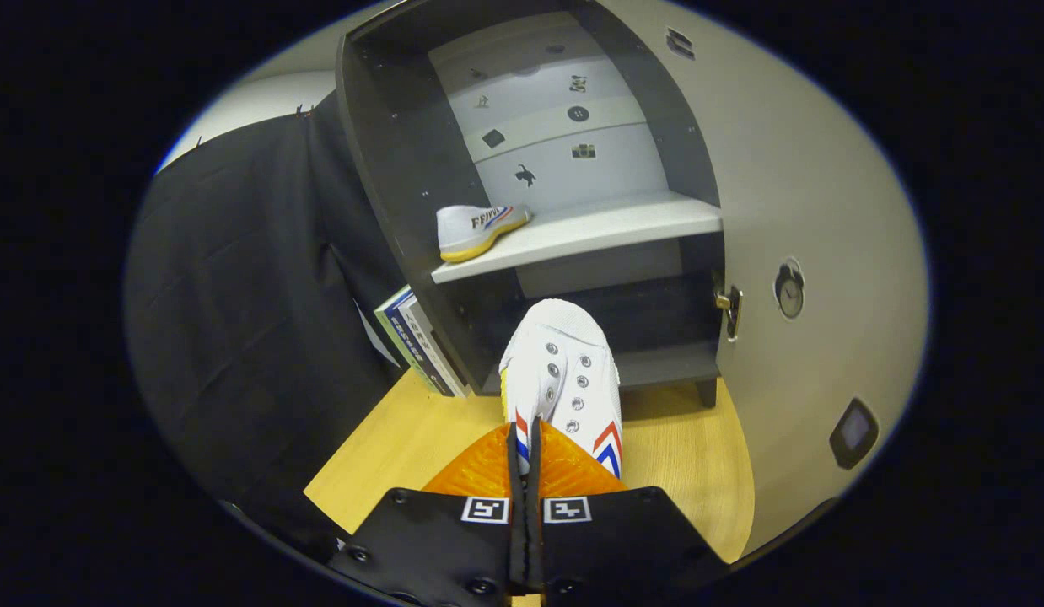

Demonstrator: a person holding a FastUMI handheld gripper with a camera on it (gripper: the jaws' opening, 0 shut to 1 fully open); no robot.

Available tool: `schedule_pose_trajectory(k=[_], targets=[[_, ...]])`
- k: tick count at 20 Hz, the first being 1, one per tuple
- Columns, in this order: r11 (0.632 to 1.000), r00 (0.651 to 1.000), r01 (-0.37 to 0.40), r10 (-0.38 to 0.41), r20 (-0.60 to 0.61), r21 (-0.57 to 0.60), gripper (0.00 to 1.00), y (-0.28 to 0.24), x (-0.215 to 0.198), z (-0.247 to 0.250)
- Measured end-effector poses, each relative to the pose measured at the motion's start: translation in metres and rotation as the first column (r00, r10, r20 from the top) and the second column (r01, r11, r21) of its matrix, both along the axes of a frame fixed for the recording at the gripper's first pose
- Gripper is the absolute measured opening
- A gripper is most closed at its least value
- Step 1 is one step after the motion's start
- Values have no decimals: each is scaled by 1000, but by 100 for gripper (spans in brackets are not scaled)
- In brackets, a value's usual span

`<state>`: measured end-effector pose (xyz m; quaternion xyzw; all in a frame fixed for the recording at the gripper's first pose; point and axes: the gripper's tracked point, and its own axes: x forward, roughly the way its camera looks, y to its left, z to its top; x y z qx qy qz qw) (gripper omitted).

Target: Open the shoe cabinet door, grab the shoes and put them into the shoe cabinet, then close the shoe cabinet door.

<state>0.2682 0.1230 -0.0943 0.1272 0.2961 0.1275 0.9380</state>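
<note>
At the bottom centre of the frame, the hand-held gripper (526,459) is pinching the heel of a white shoe (564,379), its fingers (480,472) pressed nearly together on it, so the shoe is pointing toe-first away from them. The shoe is hanging above the wooden surface (682,455), apparently being aimed at the lower compartment of the shoe cabinet (387,185) just beyond. Higher, in the middle of the frame, its mate (476,229) is already sitting on the shelf (606,228). The door (809,219) is standing open at right, leaving the opening free. Books (417,341) are leaning beside the cabinet's left wall.
</note>
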Motion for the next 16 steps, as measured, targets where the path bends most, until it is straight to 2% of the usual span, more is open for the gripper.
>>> schedule_pose_trajectory(k=[9,16], targets=[[998,984,64,-65,166,11,1,-7,99,85],[988,960,150,-140,242,-22,1,-23,193,120]])
